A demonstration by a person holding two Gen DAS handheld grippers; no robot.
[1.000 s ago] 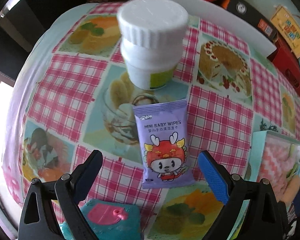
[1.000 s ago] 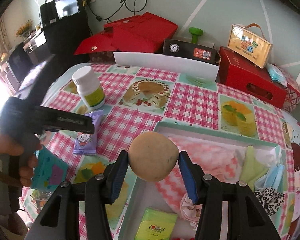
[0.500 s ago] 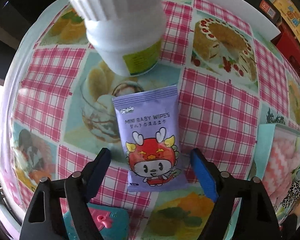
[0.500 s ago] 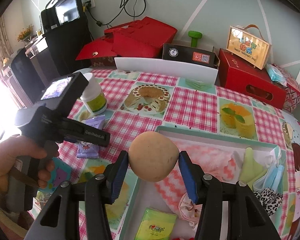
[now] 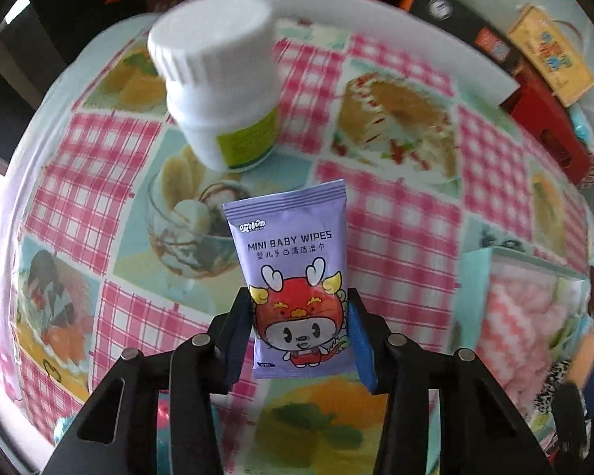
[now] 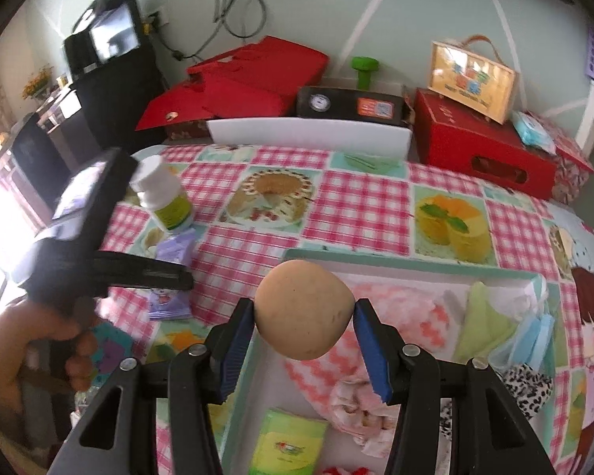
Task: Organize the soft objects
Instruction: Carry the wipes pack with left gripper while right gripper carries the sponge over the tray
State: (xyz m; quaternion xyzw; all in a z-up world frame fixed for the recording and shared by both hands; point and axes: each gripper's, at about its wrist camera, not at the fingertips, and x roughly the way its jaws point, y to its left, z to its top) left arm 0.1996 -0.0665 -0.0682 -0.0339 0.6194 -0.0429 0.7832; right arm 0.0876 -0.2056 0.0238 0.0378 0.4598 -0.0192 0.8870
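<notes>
- Two grippers work at once: the right gripper (image 6: 304, 340), nearest its camera, pinches a tan foam ball (image 6: 303, 308) between blue pads above the teal tray's (image 6: 408, 265) near-left corner.
- Below it, the tray already holds a green tissue pack (image 6: 289, 441) at 6 o'clock and a pink cloth (image 6: 392, 312) toward 3 o'clock.
- Across the checked tablecloth (image 5: 400, 237), the left gripper (image 5: 301, 336) has just been closing and now pinches the purple baby wipes pack (image 5: 293, 261) at its lower end.
- At 11 o'clock beyond the pack, a white bottle (image 5: 221, 83) stands just apart.
- Judged next: lower the ball into the tray, then carry the wipes over.
</notes>
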